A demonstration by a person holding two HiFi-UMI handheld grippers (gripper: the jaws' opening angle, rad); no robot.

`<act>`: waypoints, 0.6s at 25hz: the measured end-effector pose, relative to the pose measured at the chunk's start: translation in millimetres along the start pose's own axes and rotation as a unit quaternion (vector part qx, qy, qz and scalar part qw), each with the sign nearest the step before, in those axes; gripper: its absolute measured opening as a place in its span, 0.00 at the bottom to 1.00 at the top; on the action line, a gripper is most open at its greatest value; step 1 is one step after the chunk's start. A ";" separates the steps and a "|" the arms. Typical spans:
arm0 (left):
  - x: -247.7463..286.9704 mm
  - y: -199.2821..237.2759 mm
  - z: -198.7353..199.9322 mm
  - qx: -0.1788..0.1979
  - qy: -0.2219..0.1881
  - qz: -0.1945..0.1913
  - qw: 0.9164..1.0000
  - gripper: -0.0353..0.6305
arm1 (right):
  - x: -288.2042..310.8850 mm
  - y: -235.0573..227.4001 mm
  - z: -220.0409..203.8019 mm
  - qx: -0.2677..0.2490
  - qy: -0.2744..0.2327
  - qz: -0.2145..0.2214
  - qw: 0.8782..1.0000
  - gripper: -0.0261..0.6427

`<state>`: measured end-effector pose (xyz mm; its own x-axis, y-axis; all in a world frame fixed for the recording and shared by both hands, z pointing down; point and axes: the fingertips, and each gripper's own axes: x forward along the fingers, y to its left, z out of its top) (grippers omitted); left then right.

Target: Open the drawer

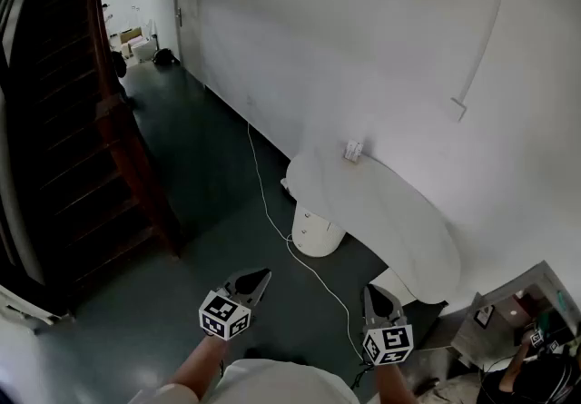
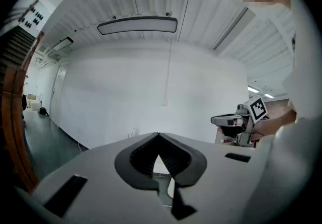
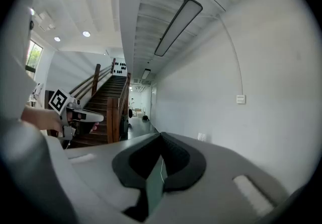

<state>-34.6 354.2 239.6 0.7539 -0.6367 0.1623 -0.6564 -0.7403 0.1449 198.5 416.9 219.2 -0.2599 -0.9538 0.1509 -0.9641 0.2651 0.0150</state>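
Left gripper (image 1: 260, 279), right gripper (image 1: 374, 293): jaws together

One white oval table (image 1: 390, 211); one round pedestal (image 1: 318, 231) beneath it; one cable (image 1: 266, 196) and one staircase (image 1: 82, 148) to its left; two grippers below it, left gripper (image 1: 257, 280) and right gripper (image 1: 378, 295); perhaps two boxes (image 1: 136, 41) far beyond it

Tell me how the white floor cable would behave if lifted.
The cable is thin and lies in loose curves, so it would probably droop limply. Likely light, though its far end reaches the wall and may tug back.
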 end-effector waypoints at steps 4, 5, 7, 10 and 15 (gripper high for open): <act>-3.6 -1.9 0.1 0.000 0.000 -0.002 1.000 0.06 | -2.5 3.9 0.6 -0.001 0.000 0.001 1.000 0.06; -3.9 -1.8 -0.1 0.000 0.000 -0.002 1.000 0.06 | -2.7 4.5 0.8 -0.002 0.000 0.001 1.000 0.06; -4.8 -0.6 -0.2 -0.001 0.000 -0.002 1.000 0.06 | -2.3 6.2 0.9 -0.002 -0.001 0.000 1.000 0.06; -7.3 1.4 -0.7 -0.002 0.000 -0.003 1.000 0.06 | -1.4 10.7 0.9 0.002 -0.001 0.003 1.000 0.06; -10.4 5.1 -1.8 -0.003 -0.001 -0.007 1.000 0.06 | 1.7 17.6 -0.2 0.007 -0.003 0.001 1.000 0.06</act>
<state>-45.8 357.4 240.4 0.7637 -0.6260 0.1578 -0.6452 -0.7483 0.1540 181.1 420.0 219.9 -0.2625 -0.9540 0.1452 -0.9641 0.2655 0.0018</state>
